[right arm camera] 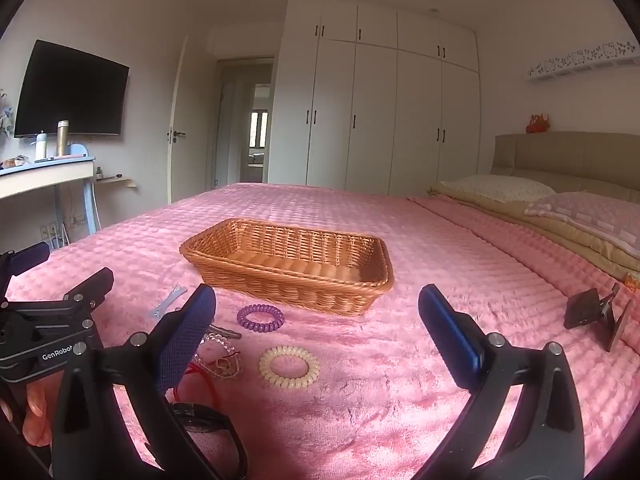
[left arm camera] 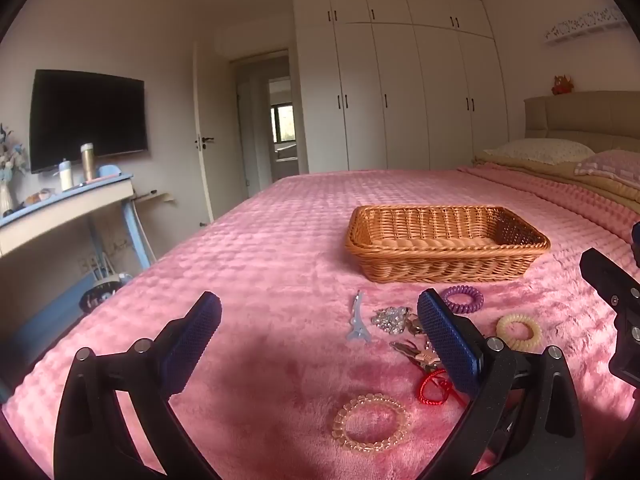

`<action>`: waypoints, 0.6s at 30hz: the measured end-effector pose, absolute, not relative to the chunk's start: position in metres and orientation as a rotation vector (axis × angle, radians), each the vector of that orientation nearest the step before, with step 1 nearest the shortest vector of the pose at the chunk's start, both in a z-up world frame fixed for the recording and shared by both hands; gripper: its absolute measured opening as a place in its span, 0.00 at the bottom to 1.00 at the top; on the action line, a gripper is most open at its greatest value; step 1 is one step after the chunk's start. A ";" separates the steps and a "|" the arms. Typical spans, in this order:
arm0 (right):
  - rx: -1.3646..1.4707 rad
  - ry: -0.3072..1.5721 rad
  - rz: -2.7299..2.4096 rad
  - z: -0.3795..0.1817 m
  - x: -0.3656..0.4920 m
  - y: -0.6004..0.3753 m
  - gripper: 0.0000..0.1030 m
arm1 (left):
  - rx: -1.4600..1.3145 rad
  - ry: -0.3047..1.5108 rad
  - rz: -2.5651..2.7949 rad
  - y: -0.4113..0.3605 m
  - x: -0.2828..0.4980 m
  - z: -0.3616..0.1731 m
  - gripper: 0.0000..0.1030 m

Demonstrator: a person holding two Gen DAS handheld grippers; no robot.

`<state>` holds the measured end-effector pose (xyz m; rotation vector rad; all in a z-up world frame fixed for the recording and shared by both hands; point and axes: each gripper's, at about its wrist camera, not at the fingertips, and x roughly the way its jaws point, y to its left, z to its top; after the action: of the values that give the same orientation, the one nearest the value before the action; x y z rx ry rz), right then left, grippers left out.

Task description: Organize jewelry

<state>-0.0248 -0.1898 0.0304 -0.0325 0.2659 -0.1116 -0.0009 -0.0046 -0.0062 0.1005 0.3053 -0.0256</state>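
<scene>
An empty wicker basket sits on the pink bedspread. In front of it lie a purple coil hair tie, a cream coil hair tie, a pale blue hair clip, a crystal piece, a red cord bracelet and a clear bead bracelet. My left gripper is open just above the pile, nothing between its fingers. My right gripper is open too, near the cream tie.
A dark folded stand lies on the bed at the right, near the pillows. A desk with bottles and a wall TV stand beyond the bed's left edge. A black watch strap lies by my right gripper.
</scene>
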 end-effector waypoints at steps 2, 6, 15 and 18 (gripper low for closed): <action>-0.032 0.266 -0.112 0.031 -0.025 -0.190 0.94 | 0.101 0.306 -0.025 -0.005 -0.001 -0.006 0.93; -0.032 0.268 -0.111 0.032 -0.025 -0.190 0.94 | 0.101 0.305 -0.026 -0.004 -0.001 -0.006 0.93; -0.038 0.270 -0.112 0.031 -0.024 -0.187 0.94 | 0.101 0.307 -0.026 -0.004 -0.001 -0.007 0.93; -0.041 0.269 -0.112 0.032 -0.025 -0.186 0.94 | 0.101 0.307 -0.026 -0.004 -0.001 -0.007 0.93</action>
<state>-0.0250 -0.1857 0.0323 -0.0413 0.2686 -0.1118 -0.0008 -0.0039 -0.0069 0.1012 0.3070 -0.0256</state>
